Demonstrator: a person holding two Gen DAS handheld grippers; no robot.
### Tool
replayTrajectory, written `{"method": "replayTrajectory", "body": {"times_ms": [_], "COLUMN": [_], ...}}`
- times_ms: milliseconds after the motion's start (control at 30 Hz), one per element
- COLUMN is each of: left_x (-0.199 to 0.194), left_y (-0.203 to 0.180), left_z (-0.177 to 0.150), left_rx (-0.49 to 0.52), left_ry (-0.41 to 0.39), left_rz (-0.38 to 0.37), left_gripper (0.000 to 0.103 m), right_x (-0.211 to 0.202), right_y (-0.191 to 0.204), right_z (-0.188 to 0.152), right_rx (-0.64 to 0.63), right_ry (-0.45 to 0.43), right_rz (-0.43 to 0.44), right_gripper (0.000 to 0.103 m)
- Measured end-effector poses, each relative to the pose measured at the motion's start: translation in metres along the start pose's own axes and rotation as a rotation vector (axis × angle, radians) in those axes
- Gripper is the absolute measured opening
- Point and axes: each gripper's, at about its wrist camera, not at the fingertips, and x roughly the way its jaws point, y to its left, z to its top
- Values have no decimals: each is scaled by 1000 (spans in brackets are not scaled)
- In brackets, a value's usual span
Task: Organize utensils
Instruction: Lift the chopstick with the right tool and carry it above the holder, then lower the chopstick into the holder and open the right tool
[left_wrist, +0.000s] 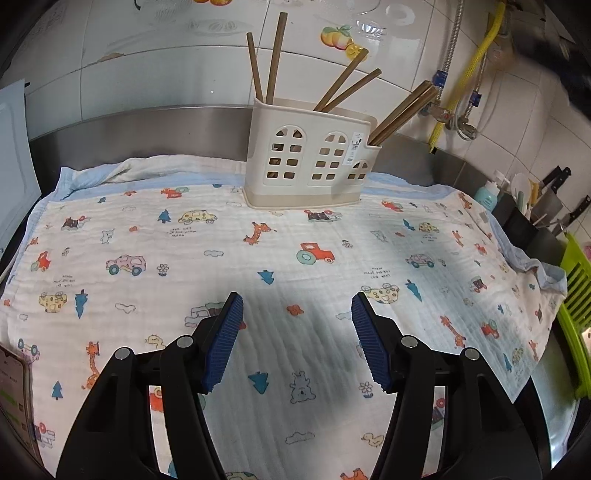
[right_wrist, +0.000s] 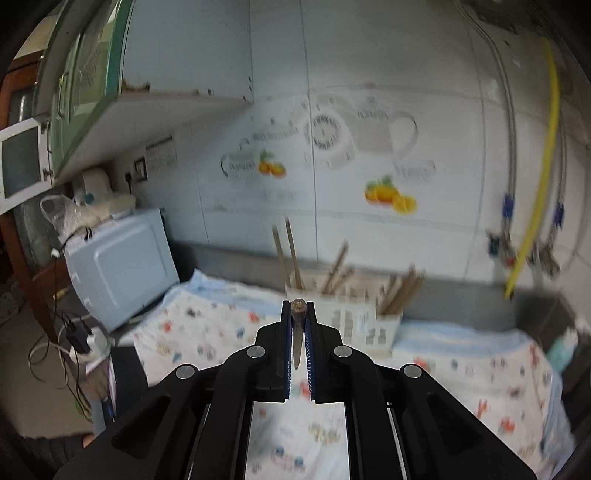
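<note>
A cream utensil holder (left_wrist: 310, 162) with window-shaped cutouts stands at the back of the patterned cloth (left_wrist: 221, 258), and several brown chopsticks (left_wrist: 347, 86) lean out of its compartments. My left gripper (left_wrist: 297, 317) hovers open over the cloth in front of the holder, with nothing between its blue pads (left_wrist: 225, 339). In the blurred right wrist view, my right gripper (right_wrist: 298, 314) is shut on a single brown chopstick (right_wrist: 297, 325), which points end-on at the camera. It is raised above the cloth, with the holder (right_wrist: 351, 314) beyond it.
A steel backsplash and a tiled wall rise behind the holder. Knives and a teal bottle (left_wrist: 487, 194) sit in a rack at the right, beside a green rack (left_wrist: 576, 306). A pale blue microwave (right_wrist: 122, 266) stands left of the cloth. Hoses (right_wrist: 532, 206) hang on the wall.
</note>
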Motion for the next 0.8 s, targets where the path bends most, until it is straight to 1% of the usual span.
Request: {"method": "replayTrajectory", "body": {"times_ms": [100, 233, 367, 433, 500, 567, 667, 800], "left_x": [2, 3, 4, 5, 5, 5, 5, 5], "left_y": [1, 2, 5, 6, 7, 9, 11, 14], "left_z": [6, 22, 38, 44, 49, 52, 56, 62], "left_rx": [0, 3, -5, -9, -10, -12, -16, -26], "left_ry": [-6, -25, -47, -57, -61, -63, -68, -73], "left_rz": [3, 13, 15, 21, 23, 27, 36, 40], "left_gripper": [61, 61, 61, 62, 62, 62, 62, 62], "right_x": [7, 24, 54, 70, 87, 108, 132, 154], "right_y": [2, 5, 9, 10, 8, 5, 3, 0], "right_z": [28, 64, 87, 92, 93, 93, 90, 82], "right_rx": [-39, -88, -125, -143, -141, -143, -141, -140], "right_ry": [-21, -38, -10, 10, 39, 84, 136, 186], "right_rz": [-6, -12, -28, -47, -46, -50, -57, -74], "right_gripper": [6, 6, 7, 7, 7, 7, 7, 7]}}
